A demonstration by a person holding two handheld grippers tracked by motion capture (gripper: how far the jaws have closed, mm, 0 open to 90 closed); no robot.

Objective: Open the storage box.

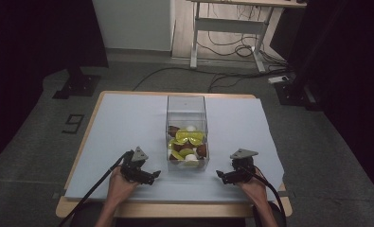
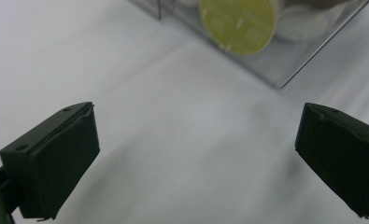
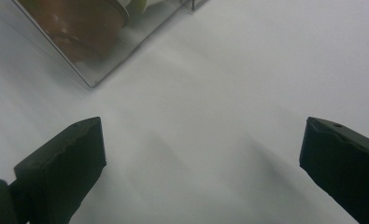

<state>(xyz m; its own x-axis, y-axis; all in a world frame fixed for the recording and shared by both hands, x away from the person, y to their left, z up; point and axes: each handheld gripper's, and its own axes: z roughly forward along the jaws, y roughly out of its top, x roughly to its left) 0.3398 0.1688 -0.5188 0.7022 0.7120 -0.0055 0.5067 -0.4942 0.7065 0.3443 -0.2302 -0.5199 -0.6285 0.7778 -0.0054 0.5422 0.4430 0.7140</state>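
Observation:
A clear plastic box (image 1: 186, 105) stands in the middle of the white-covered table (image 1: 123, 127), its lower half filled with several yellow-green, brown and white round capsules (image 1: 187, 144). My left gripper (image 1: 155, 176) rests low on the sheet left of the box's near corner, jaws wide open and empty. My right gripper (image 1: 219, 176) sits mirrored on the right of the box, also open and empty. The left gripper view has a yellow-green capsule (image 2: 238, 21) behind the box wall ahead of my gripper (image 2: 196, 158). In the right gripper view, beyond my gripper (image 3: 203, 168), a brown capsule (image 3: 81, 21) lies inside the box corner.
The white sheet covers most of the wooden table, with bare sheet to both sides of the box and in front of it. Beyond the table are a desk frame (image 1: 227, 28) and floor cables (image 1: 189, 73). Dark stands flank both sides.

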